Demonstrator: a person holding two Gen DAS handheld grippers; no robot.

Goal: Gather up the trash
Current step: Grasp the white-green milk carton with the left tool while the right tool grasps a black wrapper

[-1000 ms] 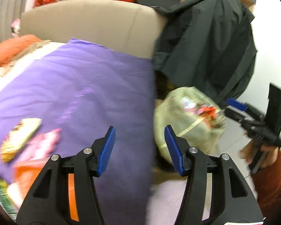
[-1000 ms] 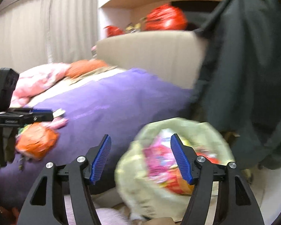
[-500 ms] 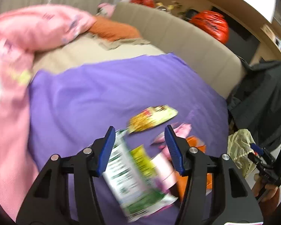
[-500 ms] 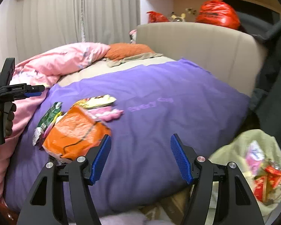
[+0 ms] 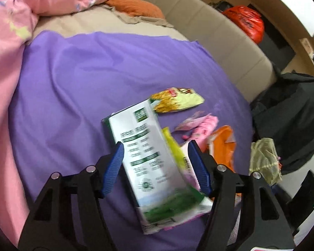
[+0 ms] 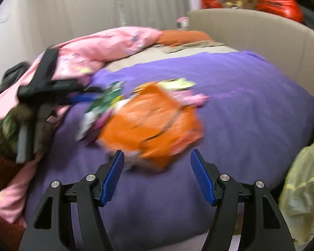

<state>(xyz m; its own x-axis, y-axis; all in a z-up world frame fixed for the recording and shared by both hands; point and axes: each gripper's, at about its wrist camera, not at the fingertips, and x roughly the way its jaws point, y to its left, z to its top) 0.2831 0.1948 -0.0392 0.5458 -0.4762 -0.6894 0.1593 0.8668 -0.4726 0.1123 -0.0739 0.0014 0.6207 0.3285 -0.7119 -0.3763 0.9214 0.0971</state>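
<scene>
The left gripper [image 5: 155, 165] hangs over the white-and-green wrapper [image 5: 146, 156] on the purple bedspread [image 5: 73, 96], its fingers [image 5: 113, 167] spreading apart, the wrapper between them but ungripped. The right gripper [image 6: 157, 173], fingers released and empty, points at the orange snack bag [image 6: 152, 125] mid-bed, with a yellow-green trash bag [image 6: 303, 192] off the bed's right edge.

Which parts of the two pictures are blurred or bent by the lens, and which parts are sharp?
Left wrist view: the left gripper is sharp, the green and white packet is slightly smeared, and the headboard bows from fisheye distortion. Right wrist view: strong motion blur on the orange bag; the right gripper is crisp; corners are dark.
</scene>
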